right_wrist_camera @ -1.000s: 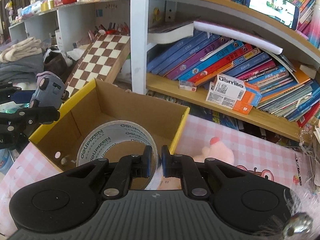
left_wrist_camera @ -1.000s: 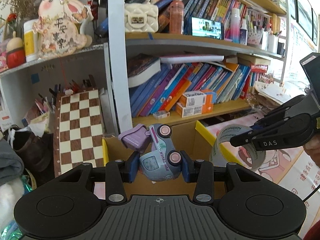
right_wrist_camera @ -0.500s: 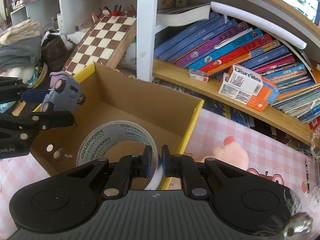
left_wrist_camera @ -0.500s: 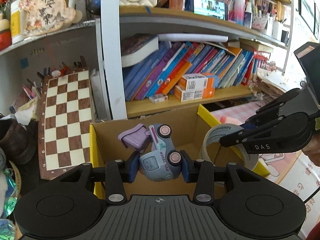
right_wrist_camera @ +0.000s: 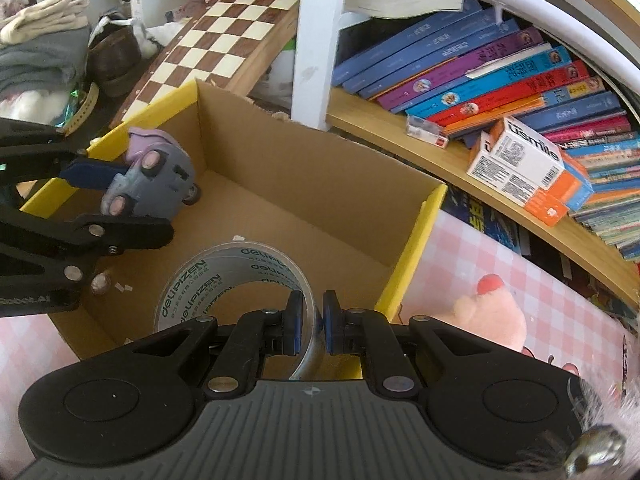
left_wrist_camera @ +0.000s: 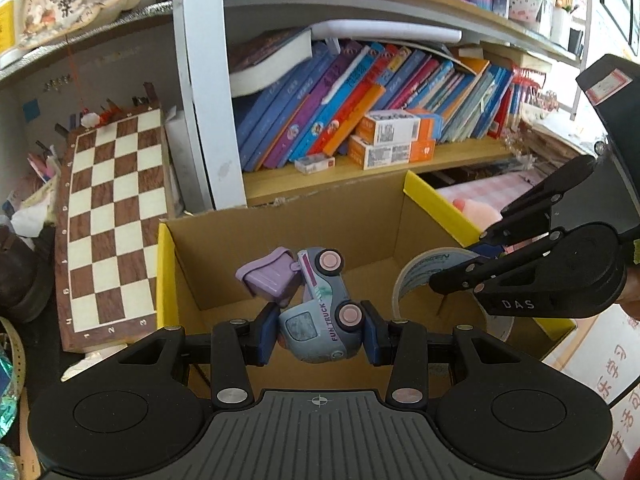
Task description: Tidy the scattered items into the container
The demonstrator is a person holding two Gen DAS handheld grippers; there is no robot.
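My left gripper (left_wrist_camera: pixel 320 334) is shut on a grey-blue toy truck (left_wrist_camera: pixel 320 312) with a purple tipper and pink wheels, held over the open cardboard box (left_wrist_camera: pixel 280 216) with yellow flaps. In the right wrist view that truck (right_wrist_camera: pixel 156 176) hangs above the box's left side, clamped by the left gripper (right_wrist_camera: pixel 124 196). My right gripper (right_wrist_camera: pixel 308 326) is shut on the wall of a clear tape roll (right_wrist_camera: pixel 224 276) printed "deli", low inside the box (right_wrist_camera: pixel 320 168). The left wrist view shows the roll (left_wrist_camera: pixel 420 276) pinched by the right gripper (left_wrist_camera: pixel 452 268) at the box's right side.
A pink plush toy (right_wrist_camera: pixel 492 316) lies on the pink checked cloth (right_wrist_camera: pixel 472 256) right of the box. Behind the box stand a chessboard (left_wrist_camera: pixel 108 216), a white shelf post (left_wrist_camera: pixel 204 100) and a shelf of books (left_wrist_camera: pixel 360 104) with small orange-white cartons (right_wrist_camera: pixel 528 168). Clothes are piled at far left (right_wrist_camera: pixel 36 52).
Both grippers have sunk toward the box, each keeping its hold. The truck and the tape roll now sit lower, inside the box opening, and the box looks larger.
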